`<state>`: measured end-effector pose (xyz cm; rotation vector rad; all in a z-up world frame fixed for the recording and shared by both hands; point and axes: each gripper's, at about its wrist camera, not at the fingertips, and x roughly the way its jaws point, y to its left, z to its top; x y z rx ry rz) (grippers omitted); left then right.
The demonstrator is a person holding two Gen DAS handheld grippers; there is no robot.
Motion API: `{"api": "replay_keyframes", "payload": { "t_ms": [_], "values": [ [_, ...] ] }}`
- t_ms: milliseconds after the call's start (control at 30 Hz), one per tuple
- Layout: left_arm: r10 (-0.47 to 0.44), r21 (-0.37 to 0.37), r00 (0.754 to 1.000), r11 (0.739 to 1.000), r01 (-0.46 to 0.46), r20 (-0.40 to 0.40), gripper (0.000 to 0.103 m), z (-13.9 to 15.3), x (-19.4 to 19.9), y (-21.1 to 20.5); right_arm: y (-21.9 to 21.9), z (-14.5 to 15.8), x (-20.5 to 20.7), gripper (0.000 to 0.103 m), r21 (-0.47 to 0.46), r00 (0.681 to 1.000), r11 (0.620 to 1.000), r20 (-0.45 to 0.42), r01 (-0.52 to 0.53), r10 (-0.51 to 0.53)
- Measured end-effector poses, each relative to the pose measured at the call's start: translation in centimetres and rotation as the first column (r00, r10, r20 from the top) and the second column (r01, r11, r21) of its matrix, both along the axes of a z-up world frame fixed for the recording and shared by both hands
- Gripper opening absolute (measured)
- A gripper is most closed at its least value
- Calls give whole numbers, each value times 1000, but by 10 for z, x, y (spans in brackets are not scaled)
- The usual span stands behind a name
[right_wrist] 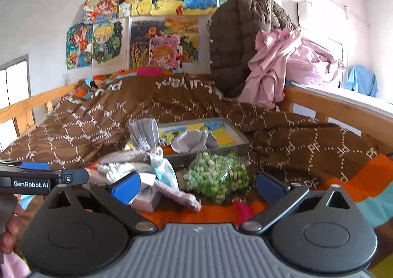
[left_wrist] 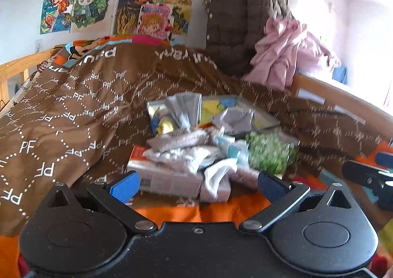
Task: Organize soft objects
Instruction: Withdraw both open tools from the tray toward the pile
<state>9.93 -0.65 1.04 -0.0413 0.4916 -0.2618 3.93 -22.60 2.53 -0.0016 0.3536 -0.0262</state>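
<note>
A heap of soft things lies on the brown patterned quilt [left_wrist: 73, 111] [right_wrist: 307, 145]: grey-white cloths [left_wrist: 181, 152] [right_wrist: 127, 162], a green-and-white crinkly bag [left_wrist: 267, 152] [right_wrist: 216, 177], a white tissue box [left_wrist: 167, 177] and crumpled paper [right_wrist: 194, 140] in a shallow tray [right_wrist: 235, 138]. My left gripper [left_wrist: 197, 183] is open just in front of the tissue box, nothing between its blue pads [left_wrist: 125, 186]. My right gripper [right_wrist: 197, 186] is open before the green bag and the cloths. Each gripper shows at the edge of the other's view.
A brown quilted jacket [right_wrist: 240, 40] and pink clothes [right_wrist: 277, 64] pile up at the bed's far right corner. Wooden bed rails [right_wrist: 326, 108] run along the right and left [left_wrist: 17, 67]. Children's drawings [right_wrist: 157, 20] cover the wall. A hand [right_wrist: 9, 233] shows at lower left.
</note>
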Motion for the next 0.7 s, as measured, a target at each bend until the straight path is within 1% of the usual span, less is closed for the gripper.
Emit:
{"api": "replay_keyframes", "payload": {
  "t_ms": [167, 267, 400, 533, 700],
  "values": [
    [1, 58, 999, 998, 2, -45, 102, -7, 4, -6, -3, -11, 8, 103, 7, 996, 1000, -84, 21, -21],
    [0, 82, 997, 997, 6, -74, 102, -14, 8, -8, -5, -16, 12, 103, 27, 993, 999, -117, 30, -27],
    [-13, 103, 994, 994, 24, -111, 102, -20, 16, -13, -9, -22, 18, 103, 26, 986, 999, -158, 47, -43],
    [-27, 163, 991, 985, 48, -128, 102, -21, 20, -17, -12, -27, 26, 103, 38, 979, 997, -196, 72, -63],
    [-43, 160, 986, 985, 69, -159, 102, -18, 23, -16, -12, -30, 28, 103, 32, 976, 997, -211, 64, -56]
  ]
}}
